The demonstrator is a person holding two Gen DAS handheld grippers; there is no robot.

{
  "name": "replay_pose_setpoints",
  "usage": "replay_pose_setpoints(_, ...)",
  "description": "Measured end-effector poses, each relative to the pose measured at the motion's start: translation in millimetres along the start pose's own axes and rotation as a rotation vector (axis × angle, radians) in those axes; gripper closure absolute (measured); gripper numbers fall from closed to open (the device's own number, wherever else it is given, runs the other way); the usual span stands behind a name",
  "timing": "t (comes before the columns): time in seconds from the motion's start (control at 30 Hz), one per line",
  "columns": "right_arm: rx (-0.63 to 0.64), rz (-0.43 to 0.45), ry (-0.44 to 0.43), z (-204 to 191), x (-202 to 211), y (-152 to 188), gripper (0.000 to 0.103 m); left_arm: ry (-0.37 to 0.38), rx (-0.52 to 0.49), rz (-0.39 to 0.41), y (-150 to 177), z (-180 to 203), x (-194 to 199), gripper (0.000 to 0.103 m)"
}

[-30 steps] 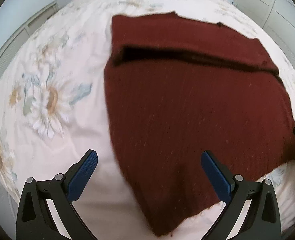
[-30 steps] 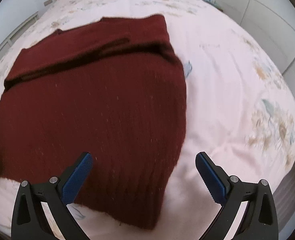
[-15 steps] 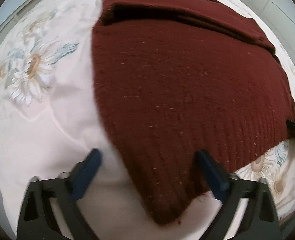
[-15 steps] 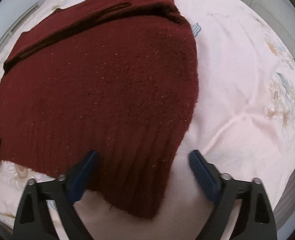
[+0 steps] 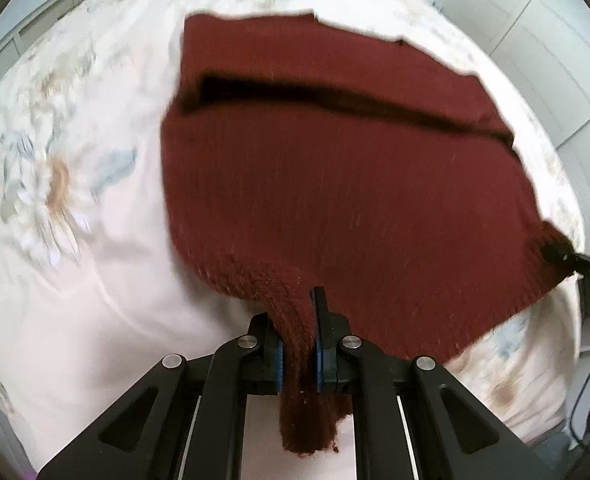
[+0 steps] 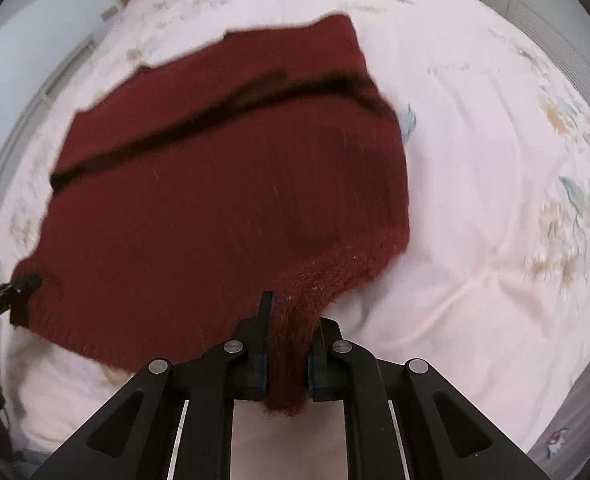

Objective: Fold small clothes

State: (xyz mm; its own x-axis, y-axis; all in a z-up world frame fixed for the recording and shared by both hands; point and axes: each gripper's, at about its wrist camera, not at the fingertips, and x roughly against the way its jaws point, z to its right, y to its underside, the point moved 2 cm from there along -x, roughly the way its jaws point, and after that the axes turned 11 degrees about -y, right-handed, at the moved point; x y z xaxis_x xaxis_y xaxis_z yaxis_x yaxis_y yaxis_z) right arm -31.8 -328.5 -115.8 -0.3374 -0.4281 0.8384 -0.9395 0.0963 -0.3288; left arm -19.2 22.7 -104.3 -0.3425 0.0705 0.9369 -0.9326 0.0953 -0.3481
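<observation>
We have the dark red sweater point(image 5: 335, 200) spread on the flowered bed point(image 5: 95, 280), its near hem bunched up in both claws. The left claw point(image 5: 298, 356) pinches the near left corner, and the right claw point(image 6: 286, 364) pinches the near right corner — each pressed tight on knit. To fold well, we judge both corners should rise together and travel evenly toward the far edge, keeping the hem taut between them — otherwise the soft knit may sag or skew.
</observation>
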Motion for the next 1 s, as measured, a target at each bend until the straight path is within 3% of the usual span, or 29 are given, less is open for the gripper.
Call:
replay_pose_setpoints(0.27, -0.026, 0.182, -0.106, -8, 33, -71, 0.092, 0.056, 0.068, 0.111, -71, -23, 34, 0.094)
replay_pose_setpoints(0.53, -0.069, 0.297, -0.134, -9, 29, -154, 0.092, -0.004, 0.091, 0.198, -154, -41, 41, 0.094)
replay_pose_setpoints(0.8, -0.078, 0.256, -0.083, -7, -8, -231, 0.092, -0.085, 0.081, 0.183, -216, -51, 5, 0.094)
replay_pose_setpoints(1.0, -0.066, 0.160, 0.017, -3, -59, -254, 0.092, -0.153, 0.085, 0.110, -230, -55, -45, 0.094)
